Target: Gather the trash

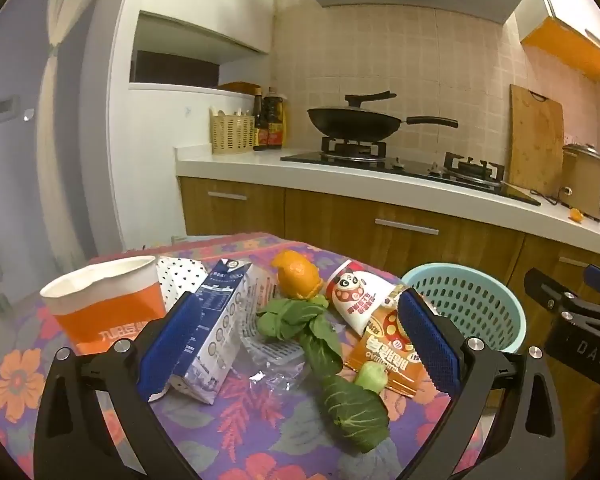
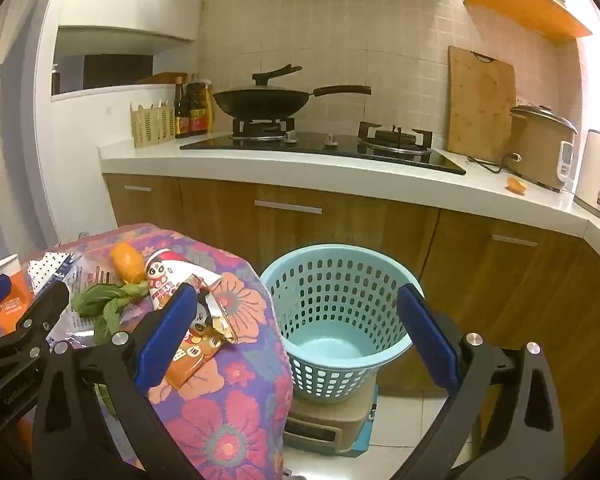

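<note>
Trash lies on a floral tablecloth (image 1: 240, 420): an orange paper cup (image 1: 104, 304), a blue-and-white milk carton (image 1: 216, 332), orange peel (image 1: 298, 276), green leaves (image 1: 320, 340), clear plastic packaging (image 1: 272, 356), a red-and-white panda wrapper (image 1: 356, 292) and an orange snack bag (image 1: 388, 356). My left gripper (image 1: 300, 344) hovers open above them, nothing between its blue pads. A light blue perforated basket (image 2: 340, 312) stands empty beside the table. My right gripper (image 2: 296, 336) is open in front of the basket, its left pad over the snack bag (image 2: 196, 356).
A kitchen counter (image 2: 300, 168) runs behind, with a gas hob, a black wok (image 2: 264, 102), sauce bottles, a cutting board (image 2: 480, 104), a rice cooker and a kettle. The basket rests on a low box (image 2: 324, 428) on the tiled floor. Brown cabinets stand close behind it.
</note>
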A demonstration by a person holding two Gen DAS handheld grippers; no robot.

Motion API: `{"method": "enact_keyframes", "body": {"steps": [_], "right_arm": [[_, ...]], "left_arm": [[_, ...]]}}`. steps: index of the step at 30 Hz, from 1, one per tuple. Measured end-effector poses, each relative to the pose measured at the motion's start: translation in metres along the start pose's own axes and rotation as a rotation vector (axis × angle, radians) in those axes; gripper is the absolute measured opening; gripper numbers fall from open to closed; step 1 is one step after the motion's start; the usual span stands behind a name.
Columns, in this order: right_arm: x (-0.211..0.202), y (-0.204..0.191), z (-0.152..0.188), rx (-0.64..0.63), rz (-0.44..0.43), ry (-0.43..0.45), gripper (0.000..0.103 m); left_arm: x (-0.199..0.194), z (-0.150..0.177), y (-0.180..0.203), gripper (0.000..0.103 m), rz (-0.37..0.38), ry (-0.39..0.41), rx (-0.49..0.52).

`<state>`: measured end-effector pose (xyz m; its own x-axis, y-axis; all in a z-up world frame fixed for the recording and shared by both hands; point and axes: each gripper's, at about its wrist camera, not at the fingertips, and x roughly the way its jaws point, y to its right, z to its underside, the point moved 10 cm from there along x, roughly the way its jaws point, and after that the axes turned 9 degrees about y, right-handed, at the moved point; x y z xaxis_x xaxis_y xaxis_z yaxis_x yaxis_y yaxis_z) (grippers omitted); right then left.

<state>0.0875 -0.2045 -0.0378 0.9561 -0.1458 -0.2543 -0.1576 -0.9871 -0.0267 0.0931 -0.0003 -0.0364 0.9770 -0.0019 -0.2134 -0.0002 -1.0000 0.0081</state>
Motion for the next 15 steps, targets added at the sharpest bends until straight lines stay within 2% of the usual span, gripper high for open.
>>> {"method": "enact_keyframes", "body": {"steps": [1,5,8,15], "right_arm": [[0.000,0.001,0.000,0.000,0.003,0.001,0.095],[-0.003,0.002,0.001,0.010,0.004,-0.003,0.095],[-0.002,0.002,-0.001,0.008,0.005,0.001,0.095],[-0.006,0.002,-0.005,0.003,0.004,0.018,0.095]], "left_arm": [[0.000,-0.001,-0.001,0.096,0.004,0.006,-0.028],[-0.001,-0.002,0.000,0.096,-0.010,0.009,-0.019],[-0.001,-0.002,-0.003,0.096,0.006,0.004,-0.044],[-0.014,-0.007,0.002,0.096,-0.005,0.021,-0.020]]}}
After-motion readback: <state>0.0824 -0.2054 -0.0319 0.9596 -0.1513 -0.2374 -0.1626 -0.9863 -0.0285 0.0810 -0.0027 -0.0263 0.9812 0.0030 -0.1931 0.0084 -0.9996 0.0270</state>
